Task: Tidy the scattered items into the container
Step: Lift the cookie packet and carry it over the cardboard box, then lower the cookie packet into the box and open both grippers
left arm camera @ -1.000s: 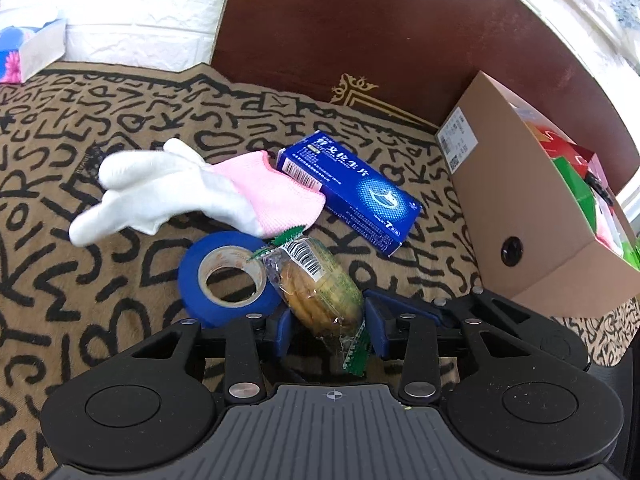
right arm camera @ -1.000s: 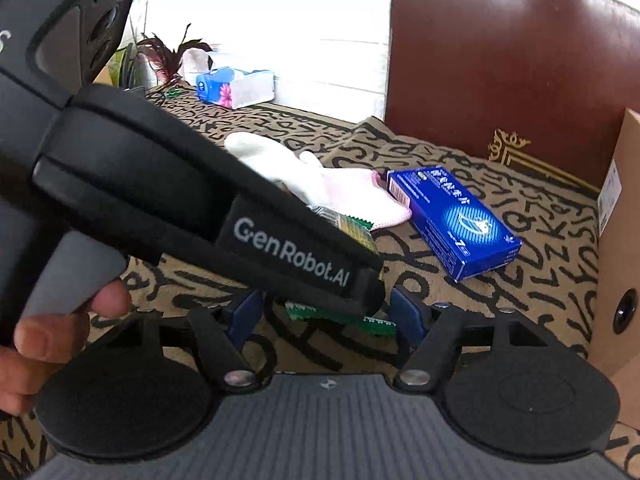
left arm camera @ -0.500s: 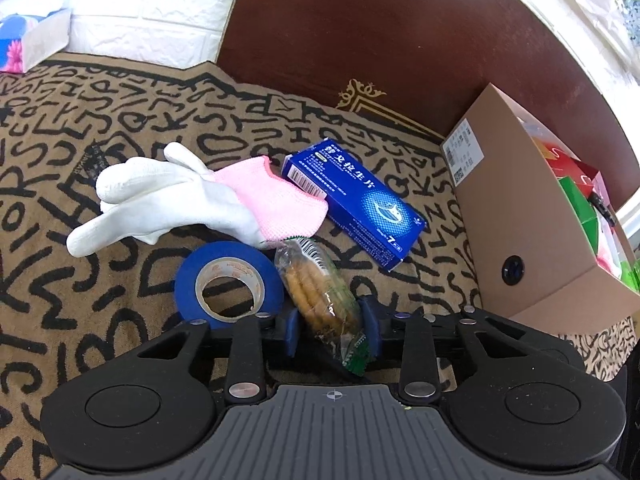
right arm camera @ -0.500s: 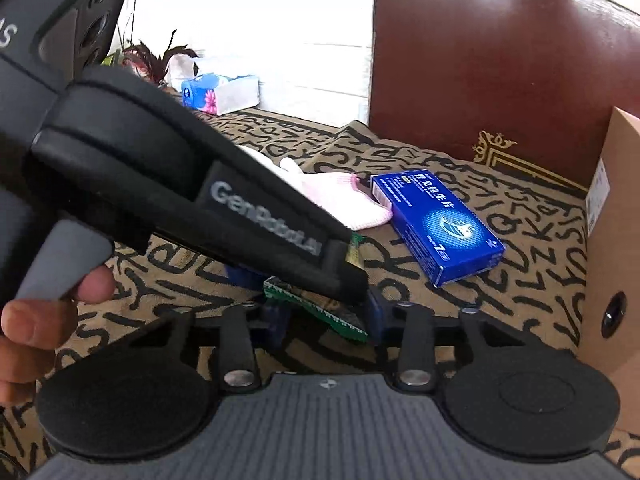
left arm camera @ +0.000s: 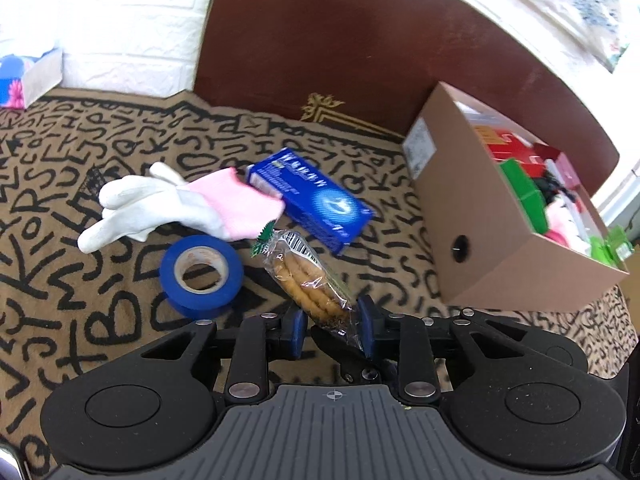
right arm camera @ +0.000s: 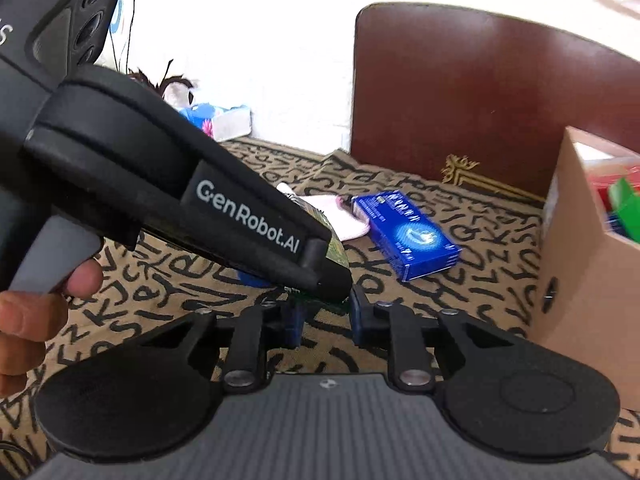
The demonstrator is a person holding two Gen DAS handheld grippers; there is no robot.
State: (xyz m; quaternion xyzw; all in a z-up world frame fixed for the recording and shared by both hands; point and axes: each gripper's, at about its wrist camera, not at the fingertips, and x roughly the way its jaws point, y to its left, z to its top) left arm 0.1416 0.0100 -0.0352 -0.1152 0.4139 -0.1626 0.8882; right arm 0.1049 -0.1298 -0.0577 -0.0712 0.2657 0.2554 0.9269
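Left tool (left arm camera: pixel 332 326) pinches the clear plastic packet of round brown biscuits (left arm camera: pixel 308 280) at its near end; its jaws closed further onto it during the last second, packet sticking out toward 11 o'clock, raised off the letter-patterned tan cloth on the counter (left arm camera: pixel 80 152). Right tool (right arm camera: pixel 324 316) has its jaws pressed together, just closed, apparently on the packet's green crimped end (right arm camera: pixel 316 300), but the left tool's black body hides most of it. A hand (right arm camera: pixel 36 300) grips the left tool's handle at 9 o'clock in the right wrist view. Blue tape roll (left arm camera: pixel 202 270) lies at 10 o'clock of the packet. White glove with pink cuff (left arm camera: pixel 176 210) beyond it, cuff touching the blue rectangular carton (left arm camera: pixel 316 202). Open cardboard box (left arm camera: pixel 476 232), holding red and green items, sits at 2 o'clock. Dark brown chair back (left arm camera: pixel 340 48) at 12.
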